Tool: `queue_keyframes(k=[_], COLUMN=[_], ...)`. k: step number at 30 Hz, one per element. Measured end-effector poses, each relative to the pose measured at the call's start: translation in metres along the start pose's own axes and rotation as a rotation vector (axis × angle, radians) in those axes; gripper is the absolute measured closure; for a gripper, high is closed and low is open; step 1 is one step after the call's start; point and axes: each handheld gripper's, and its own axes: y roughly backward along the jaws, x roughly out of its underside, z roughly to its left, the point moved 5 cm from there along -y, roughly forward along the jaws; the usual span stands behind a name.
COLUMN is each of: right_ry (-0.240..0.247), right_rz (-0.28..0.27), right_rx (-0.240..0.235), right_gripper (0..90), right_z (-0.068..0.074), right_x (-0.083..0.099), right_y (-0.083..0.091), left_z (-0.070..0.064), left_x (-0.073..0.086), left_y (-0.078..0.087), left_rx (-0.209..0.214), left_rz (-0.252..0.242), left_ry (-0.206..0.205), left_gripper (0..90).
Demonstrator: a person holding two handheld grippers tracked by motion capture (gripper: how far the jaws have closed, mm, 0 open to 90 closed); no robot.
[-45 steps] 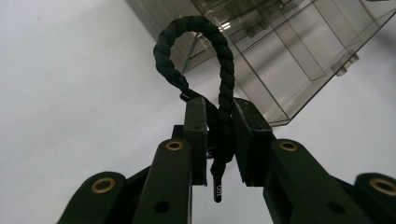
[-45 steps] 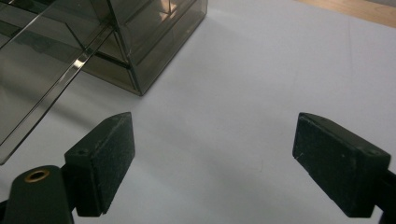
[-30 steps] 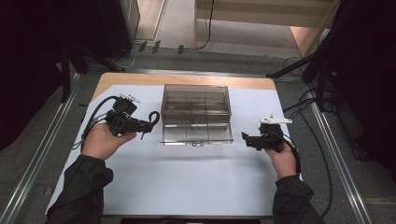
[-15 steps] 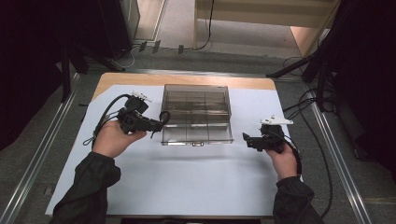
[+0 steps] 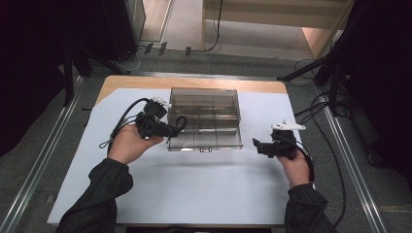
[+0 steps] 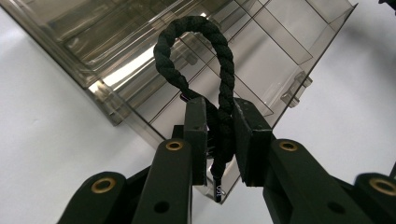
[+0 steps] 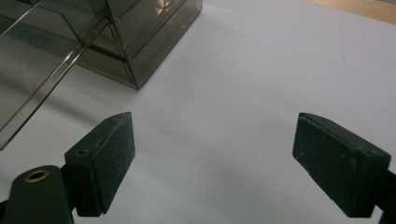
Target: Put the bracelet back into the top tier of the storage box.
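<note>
A clear smoky plastic compartment box (image 5: 205, 118) stands in the middle of the white sheet, its dividers showing through the lid (image 6: 196, 51). My left gripper (image 5: 173, 130) hangs over the box's front left corner, shut on a black twisted rope loop (image 6: 205, 70) that arches up from between the pads (image 6: 196, 135); the same loop (image 5: 181, 121) sits just above the lid. My right gripper (image 5: 256, 144) rests to the right of the box, open, with nothing between its fingers (image 7: 105, 156). The box's corner (image 7: 130, 56) lies ahead of it to the left.
A white sheet (image 5: 194, 184) covers the wooden table, with bare room in front of the box. Cables (image 5: 121, 121) trail from both grippers. Metal rails (image 5: 43, 155) run along both table sides, with dark stands and floor cables beyond.
My left gripper has moved right with the rope loop, from left of the box to over its front left corner. The right gripper has stayed in place.
</note>
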Motion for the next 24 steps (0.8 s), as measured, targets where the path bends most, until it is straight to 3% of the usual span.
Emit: queue_keyframes(k=[14,24], right_ry=[-0.002,-0.002], right_rz=[0.003,0.002], right_rx=[0.004,0.004], right_gripper=[14.0,14.0], right_z=[-0.002,-0.003], right_x=[0.002,0.002], right_y=[0.001,0.001], left_z=[-0.002,-0.003], left_x=[0.000,0.005], left_y=[-0.013,-0.021], left_rx=[0.001,-0.006], left_rz=[-0.004,0.034], left_ry=[-0.009,-0.023], left_gripper=[77.7,77.6])
